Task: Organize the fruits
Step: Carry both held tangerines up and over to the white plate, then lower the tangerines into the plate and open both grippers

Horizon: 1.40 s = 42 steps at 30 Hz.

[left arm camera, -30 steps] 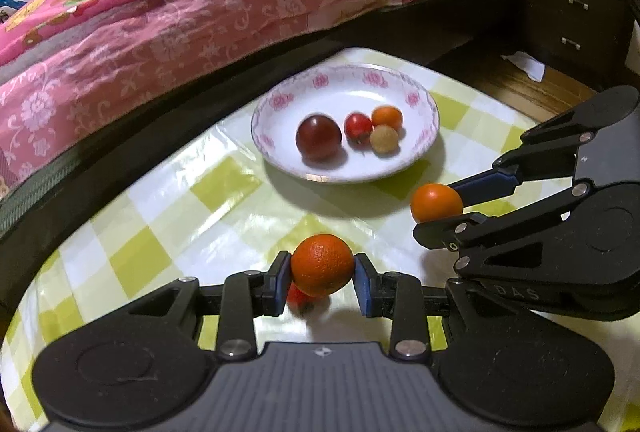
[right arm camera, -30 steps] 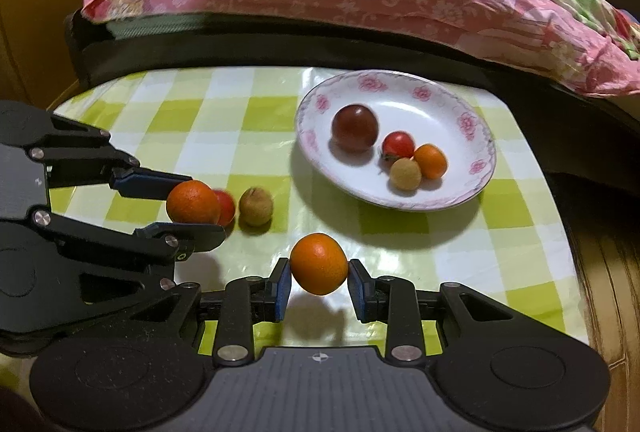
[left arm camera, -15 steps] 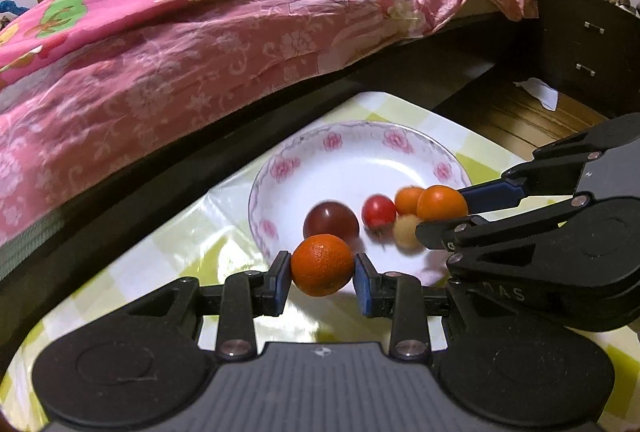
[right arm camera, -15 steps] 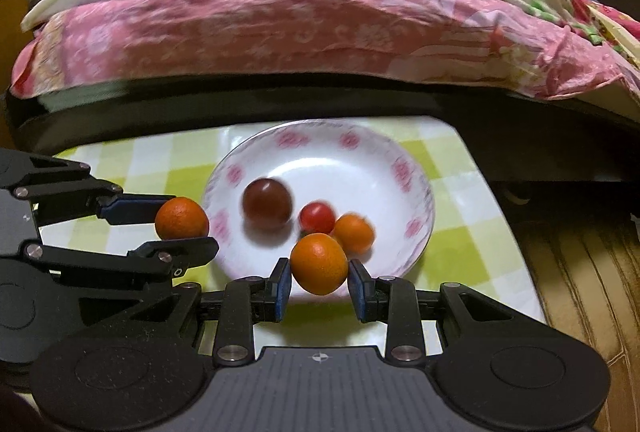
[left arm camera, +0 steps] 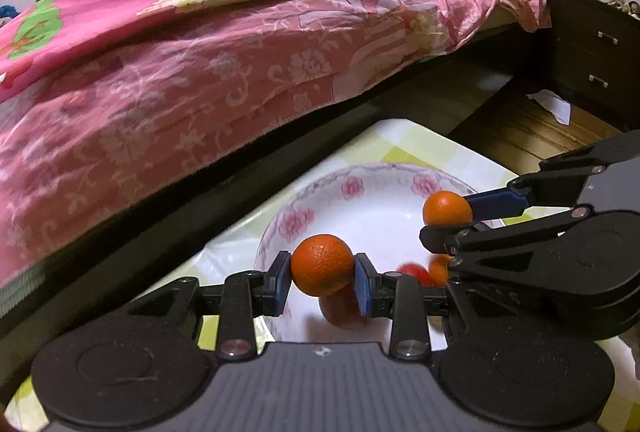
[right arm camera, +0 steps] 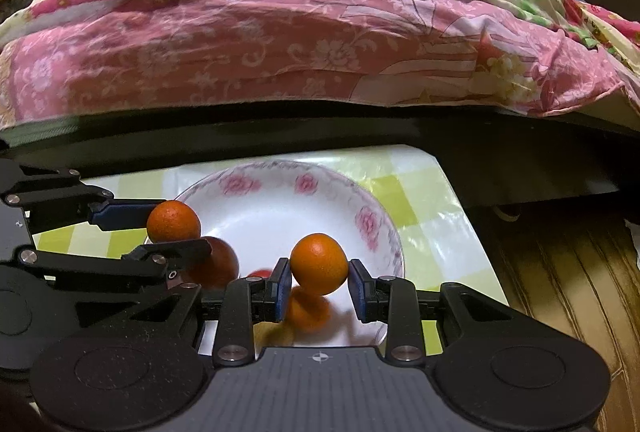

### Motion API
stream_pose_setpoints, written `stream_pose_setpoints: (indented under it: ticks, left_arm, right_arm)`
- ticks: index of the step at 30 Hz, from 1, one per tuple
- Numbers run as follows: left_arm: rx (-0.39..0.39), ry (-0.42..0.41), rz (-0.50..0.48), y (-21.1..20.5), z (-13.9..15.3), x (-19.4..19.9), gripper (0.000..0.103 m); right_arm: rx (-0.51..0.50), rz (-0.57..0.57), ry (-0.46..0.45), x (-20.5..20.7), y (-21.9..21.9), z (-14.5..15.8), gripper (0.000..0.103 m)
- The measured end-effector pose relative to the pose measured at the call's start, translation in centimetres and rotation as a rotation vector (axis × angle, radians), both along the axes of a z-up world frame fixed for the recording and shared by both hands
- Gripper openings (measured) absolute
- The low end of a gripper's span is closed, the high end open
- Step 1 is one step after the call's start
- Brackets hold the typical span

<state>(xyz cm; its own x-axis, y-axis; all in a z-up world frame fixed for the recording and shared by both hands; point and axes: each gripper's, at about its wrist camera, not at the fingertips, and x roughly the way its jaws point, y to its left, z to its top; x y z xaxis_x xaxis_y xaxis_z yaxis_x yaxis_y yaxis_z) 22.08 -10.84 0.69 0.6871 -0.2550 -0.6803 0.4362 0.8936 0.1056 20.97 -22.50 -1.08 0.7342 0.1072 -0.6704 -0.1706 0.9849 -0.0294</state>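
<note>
From the left wrist view: my left gripper (left arm camera: 322,282) grips an orange (left arm camera: 322,265) between its blue pads (left arm camera: 282,282), held above the near-left rim of the floral plate (left arm camera: 352,188). I judge it is held high so it can be lowered into open white space without knocking the fruit already there. My right gripper (left arm camera: 446,219) reaches in from the right, clamped on a second orange (left arm camera: 447,208) over the plate's right side. Beneath my held fruit a dark reddish fruit (left arm camera: 340,308) and a small red tomato (left arm camera: 412,272) lie blurred in the plate. The pink bedspread (left arm camera: 200,72) fills the background.

From the right wrist view: my right gripper (right arm camera: 318,286) pinches its orange (right arm camera: 319,264) over the near part of the plate (right arm camera: 372,224), which stands toward the far edge of the checked tablecloth (right arm camera: 420,200). My left gripper (right arm camera: 176,230) enters from the left, its orange (right arm camera: 173,221) over the plate's left rim, just above the dark reddish fruit (right arm camera: 218,264). Another small orange fruit (right arm camera: 310,310) lies directly below my grasp. Both carried oranges appear to need only release; crowding below could make them roll.
</note>
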Motion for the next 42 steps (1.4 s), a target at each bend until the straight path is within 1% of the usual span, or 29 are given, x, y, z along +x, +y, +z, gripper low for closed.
stream_pose_setpoints:
  ticks: [5,10,14,21,26,31,35,38,42]
  left_arm:
    - [-0.003,0.000,-0.018,-0.5,-0.3,1.7,0.041]
    - [-0.005,0.010,-0.043,-0.6,-0.4,2.7,0.040]
    - [-0.010,0.021,-0.064,-0.5,-0.4,3.1,0.040]
    - [0.016,0.036,-0.103,-0.6,-0.3,3.7,0.041]
    - [0.016,0.041,-0.099,-0.7,-0.4,4.1,0.043]
    - [0.011,0.046,-0.082,-0.5,-0.4,4.4,0.049]
    - [0.010,0.032,-0.072,-0.2,-0.3,4.0,0.050]
    - [0.003,0.032,-0.064,0.3,-0.1,3.8,0.051]
    - [-0.005,0.030,-0.039,1.0,0.2,3.4,0.051]
  right_arm:
    - [0.053,-0.018,0.005,1.8,-1.0,-0.6,0.027]
    - [0.106,-0.021,0.020,3.0,-1.8,-1.3,0.028]
    - [0.122,-0.021,0.021,3.2,-1.9,-1.7,0.030]
    - [0.134,-0.009,0.023,3.4,-1.9,-1.8,0.030]
    - [0.159,-0.012,0.026,3.4,-2.2,-1.7,0.030]
    - [0.162,-0.014,0.014,3.4,-2.3,-1.6,0.031]
    - [0.160,-0.009,0.006,3.2,-2.3,-1.6,0.031]
    - [0.145,-0.005,-0.009,3.0,-2.1,-1.5,0.037]
    - [0.135,0.003,-0.019,2.7,-1.7,-1.2,0.039]
